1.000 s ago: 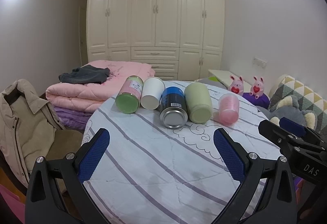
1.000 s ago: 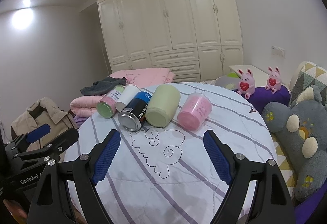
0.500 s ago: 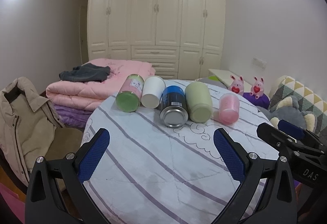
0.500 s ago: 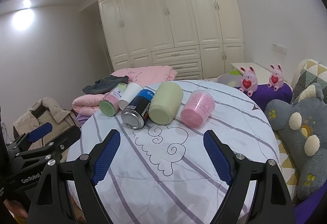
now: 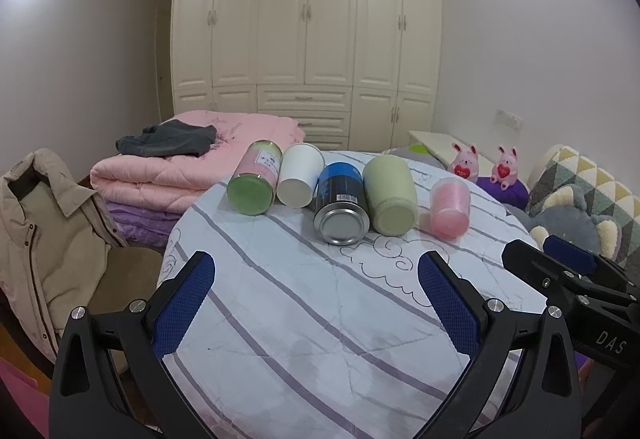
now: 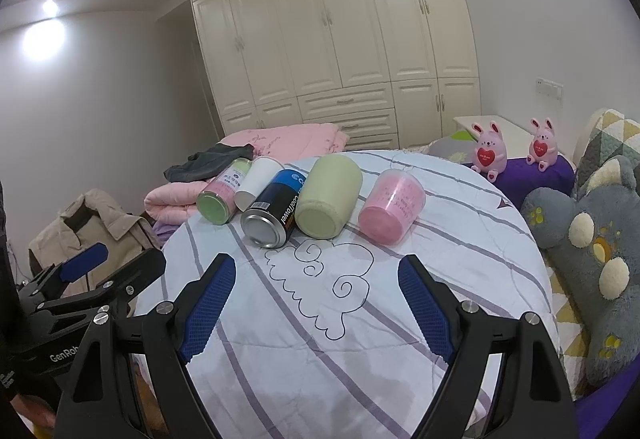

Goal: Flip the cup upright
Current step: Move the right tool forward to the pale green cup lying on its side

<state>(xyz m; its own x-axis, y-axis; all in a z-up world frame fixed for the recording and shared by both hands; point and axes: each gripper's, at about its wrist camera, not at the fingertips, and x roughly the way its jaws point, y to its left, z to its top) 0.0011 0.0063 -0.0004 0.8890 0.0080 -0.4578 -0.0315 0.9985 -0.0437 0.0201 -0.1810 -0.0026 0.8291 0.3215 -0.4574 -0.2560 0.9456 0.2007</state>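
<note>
Several containers lie on their sides in a row at the far side of a round table (image 5: 304,319): a green-bottomed pink-label jar (image 5: 254,179), a white paper cup (image 5: 299,175), a blue-black metal can (image 5: 340,205), a pale green cup (image 5: 390,191) and a pink plastic cup (image 5: 450,207). The right wrist view shows the same row: jar (image 6: 222,195), white cup (image 6: 256,183), can (image 6: 276,209), green cup (image 6: 328,197), pink cup (image 6: 392,207). My left gripper (image 5: 316,307) is open and empty, short of the row. My right gripper (image 6: 316,307) is open and empty, facing the green and pink cups.
The table wears a white cloth with purple stripes (image 6: 360,299). A folded pink quilt (image 5: 192,163) lies behind it, a beige jacket on a chair (image 5: 44,239) at left. Plush toys (image 6: 592,259) and two pink bunnies (image 6: 512,149) sit at right.
Both grippers have drifted slightly; the row of containers sits a little lower and nearer in both views. Nothing on the table has moved.
</note>
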